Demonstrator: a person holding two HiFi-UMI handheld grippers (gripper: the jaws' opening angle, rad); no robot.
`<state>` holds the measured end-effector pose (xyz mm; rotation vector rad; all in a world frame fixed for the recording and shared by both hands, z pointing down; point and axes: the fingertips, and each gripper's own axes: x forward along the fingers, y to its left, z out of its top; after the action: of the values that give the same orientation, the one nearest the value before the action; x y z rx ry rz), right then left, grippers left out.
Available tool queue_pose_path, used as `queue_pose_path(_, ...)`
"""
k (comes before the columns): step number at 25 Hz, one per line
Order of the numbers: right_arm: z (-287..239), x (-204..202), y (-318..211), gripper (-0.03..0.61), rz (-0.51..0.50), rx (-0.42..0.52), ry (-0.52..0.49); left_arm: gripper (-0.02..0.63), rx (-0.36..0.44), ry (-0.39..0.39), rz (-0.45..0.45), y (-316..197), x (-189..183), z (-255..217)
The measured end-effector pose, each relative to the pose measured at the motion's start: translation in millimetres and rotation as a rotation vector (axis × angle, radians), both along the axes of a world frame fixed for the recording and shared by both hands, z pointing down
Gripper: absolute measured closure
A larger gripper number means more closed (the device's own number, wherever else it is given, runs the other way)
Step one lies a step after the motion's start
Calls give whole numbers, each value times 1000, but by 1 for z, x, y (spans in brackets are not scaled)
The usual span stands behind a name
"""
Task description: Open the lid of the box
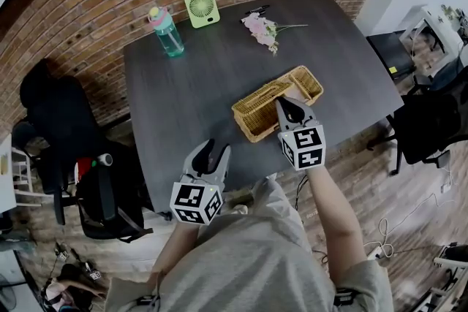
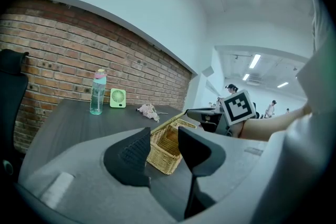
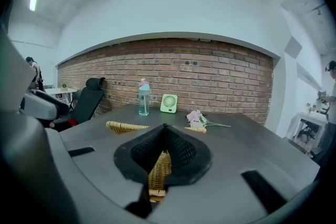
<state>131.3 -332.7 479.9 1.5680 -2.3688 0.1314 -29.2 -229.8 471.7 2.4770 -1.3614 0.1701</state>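
On my head view the wicker box [image 2: 163, 157] sits on the near right part of the dark table [image 1: 190, 77], lying at a slant to the table's edge. My right tool [image 1: 291, 104] is over the box's near side, and its own view shows the jaws pinched nearly together on a woven strip of the lid [image 2: 168, 122]. From the left tool's view the lid stands tilted, one end low at the box's rim and the other raised toward the right tool, with the inside of the box showing beneath it. My left tool [image 1: 212, 148] hovers above the table's near edge, well apart from the box on its left, jaws spread wide with nothing between them. At the far side of the table stand a clear teal bottle [image 1: 167, 31] with a pink cap and a small green fan [image 1: 201, 9]. A bunch of pink flowers [image 1: 262, 29] lies to their right. Any print on the bottle or the fan is too small for me to read. Each tool's cube shows only black-and-white square markers.
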Motion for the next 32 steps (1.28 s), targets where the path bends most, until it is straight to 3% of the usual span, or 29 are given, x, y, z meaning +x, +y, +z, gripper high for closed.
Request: queue_pose_path(32, -25, -47, -98, 563, -121, 5, 12, 451, -27, -3, -80, -23, -17, 10)
